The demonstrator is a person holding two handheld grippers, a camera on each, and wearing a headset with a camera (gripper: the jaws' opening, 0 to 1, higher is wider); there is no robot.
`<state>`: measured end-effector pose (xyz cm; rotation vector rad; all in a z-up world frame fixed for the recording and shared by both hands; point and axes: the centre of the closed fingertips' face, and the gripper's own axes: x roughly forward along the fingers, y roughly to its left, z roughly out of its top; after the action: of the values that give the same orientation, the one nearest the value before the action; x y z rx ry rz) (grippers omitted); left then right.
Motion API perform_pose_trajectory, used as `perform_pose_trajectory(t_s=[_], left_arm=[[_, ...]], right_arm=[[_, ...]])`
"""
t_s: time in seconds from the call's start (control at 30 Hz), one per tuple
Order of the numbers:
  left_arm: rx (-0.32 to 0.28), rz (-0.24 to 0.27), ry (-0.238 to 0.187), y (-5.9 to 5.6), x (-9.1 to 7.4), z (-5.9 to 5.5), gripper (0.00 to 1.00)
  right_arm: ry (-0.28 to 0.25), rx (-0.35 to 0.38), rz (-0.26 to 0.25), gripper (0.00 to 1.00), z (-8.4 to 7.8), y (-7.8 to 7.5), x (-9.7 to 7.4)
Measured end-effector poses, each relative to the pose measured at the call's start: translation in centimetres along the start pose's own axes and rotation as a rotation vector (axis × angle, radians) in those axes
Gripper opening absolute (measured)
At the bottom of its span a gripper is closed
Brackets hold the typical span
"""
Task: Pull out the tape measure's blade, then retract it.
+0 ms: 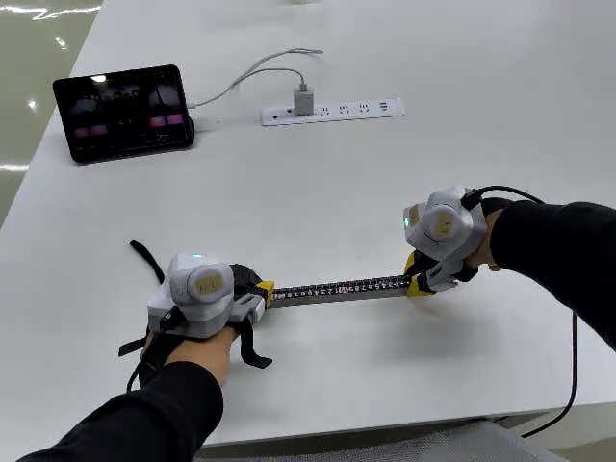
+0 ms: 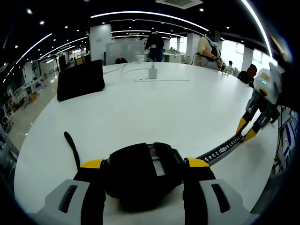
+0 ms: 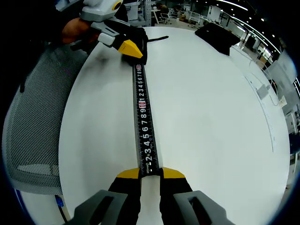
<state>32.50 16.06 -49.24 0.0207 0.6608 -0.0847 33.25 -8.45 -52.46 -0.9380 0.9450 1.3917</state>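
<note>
The black tape measure case (image 2: pixel 143 171) sits clamped between the yellow-tipped fingers of my left gripper (image 1: pixel 252 292) at the near left of the white table. Its wrist strap (image 1: pixel 146 258) trails off to the left on the table. The dark numbered blade (image 1: pixel 339 288) runs out of the case to the right, just above the tabletop. My right gripper (image 1: pixel 418 280) is shut on the blade's end, and in the right gripper view the blade (image 3: pixel 143 126) stretches away from its jaws to the case (image 3: pixel 135 42) held by the left gripper.
A tablet (image 1: pixel 123 112) stands at the back left of the table (image 1: pixel 385 173). A white power strip (image 1: pixel 332 111) with a plugged-in charger and cable lies behind the work. A mesh chair back (image 3: pixel 33 122) is near the table's front edge. People stand far off.
</note>
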Motion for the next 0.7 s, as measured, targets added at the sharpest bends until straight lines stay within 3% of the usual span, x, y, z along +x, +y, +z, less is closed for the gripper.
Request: perform_pose_trajectory(t_s=[0.7], left_arm=[[0.008, 0.001, -0.002, -0.04, -0.07, -0.04, 0.62]], right_arm=[[0.022, -0.031, -0.003, 0.12, 0.46, 0.43, 0.01]])
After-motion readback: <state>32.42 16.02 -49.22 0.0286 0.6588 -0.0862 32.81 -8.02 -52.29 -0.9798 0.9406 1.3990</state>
